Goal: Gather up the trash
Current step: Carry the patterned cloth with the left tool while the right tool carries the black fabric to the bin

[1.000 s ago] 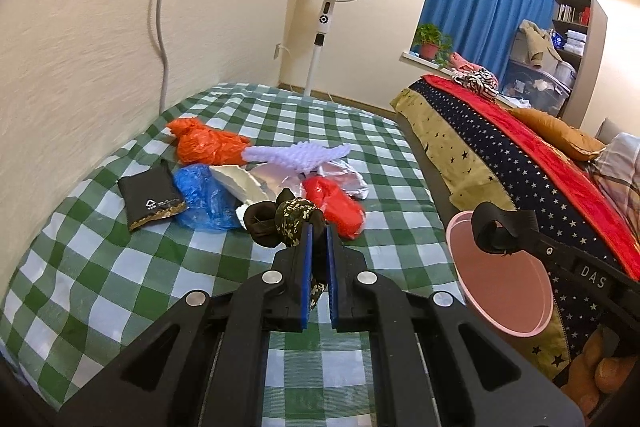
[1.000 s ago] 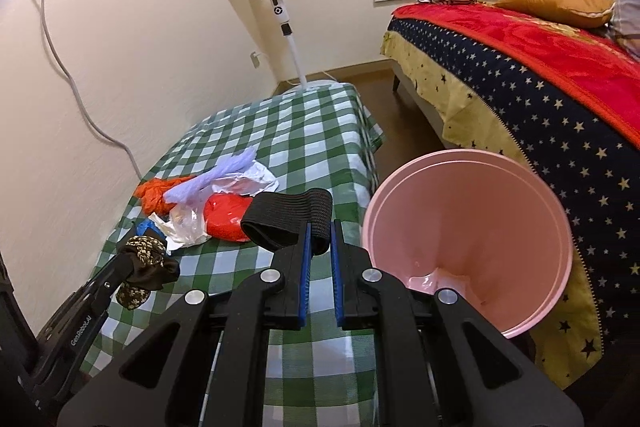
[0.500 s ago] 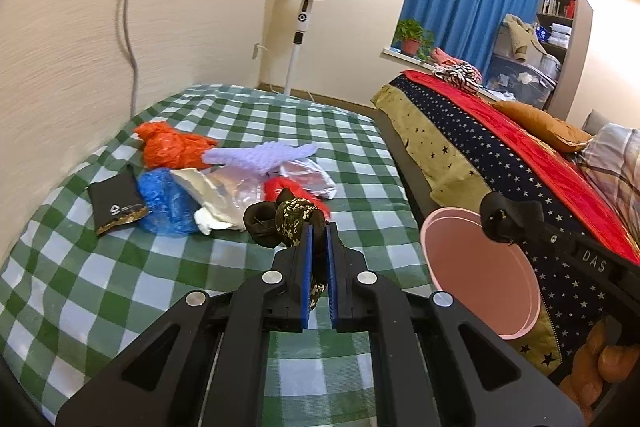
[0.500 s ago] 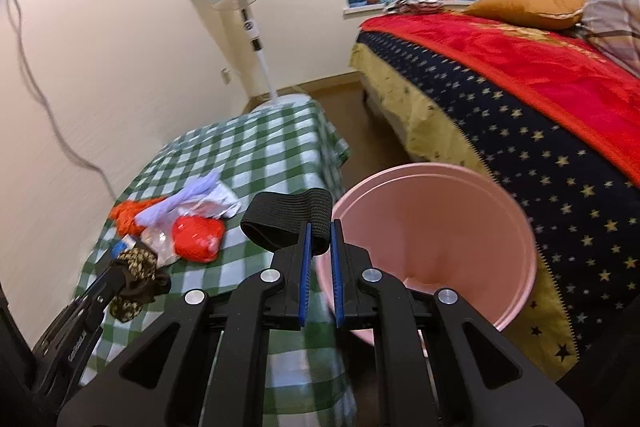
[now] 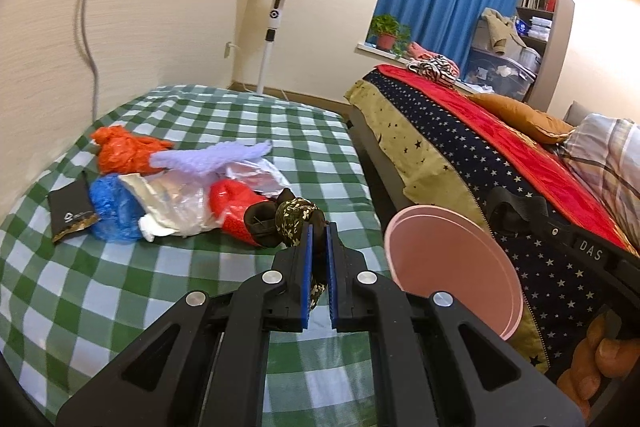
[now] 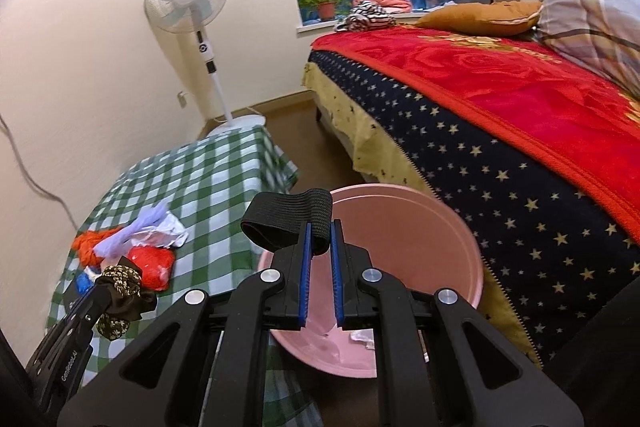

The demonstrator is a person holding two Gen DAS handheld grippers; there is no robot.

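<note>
Elastic band (image 6: 294, 223), black, sits pinched in the right gripper (image 6: 319, 255) above the pink bin's (image 6: 460, 239) near-left rim, probably for dropping. Left gripper (image 5: 318, 255) clamps a patterned scrunchie (image 5: 296, 217) over the checked table (image 5: 120, 287), near the remaining wrappers (image 5: 172, 199).

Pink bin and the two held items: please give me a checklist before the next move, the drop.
1. Right gripper grips the black elastic band: ok.
2. Band above the pink bin opening: ok.
3. Left gripper grips the patterned fabric scrunchie: ok.
4. Scrunchie above the bin: not ok, over the green checked cloth.
5. Room in the bin: ok.
6. All table trash collected: not ok, plastic bags remain.
</note>
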